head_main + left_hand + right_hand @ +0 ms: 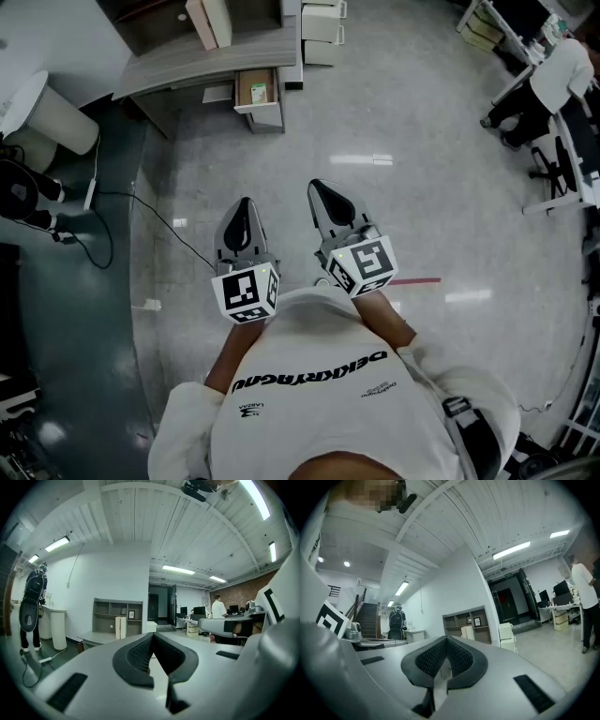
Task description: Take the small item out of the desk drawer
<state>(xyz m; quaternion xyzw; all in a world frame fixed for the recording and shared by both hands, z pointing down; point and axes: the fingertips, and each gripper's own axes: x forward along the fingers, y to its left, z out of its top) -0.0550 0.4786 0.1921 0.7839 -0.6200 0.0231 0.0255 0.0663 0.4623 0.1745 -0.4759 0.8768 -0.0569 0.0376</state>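
Note:
The head view shows a grey desk (216, 58) at the far upper left, with an open drawer (266, 112) below its edge. A small green and white item (259, 92) lies in the drawer's brown inside. Both grippers are held level in front of the person's chest, well short of the desk, over bare floor. My left gripper (246, 202) has its jaws together with nothing between them (152, 635). My right gripper (318, 186) is beside it, jaw tips meeting and empty (446, 640). The desk (98, 639) and a grey shelf unit (117, 616) lie ahead of the left gripper.
A white cylindrical bin (52, 117) and black cables (112, 202) are on the dark floor at left. White drawer cabinets (323, 33) stand beside the desk. Office chairs and desks (553, 103) fill the right. A person in white (218, 607) stands far off.

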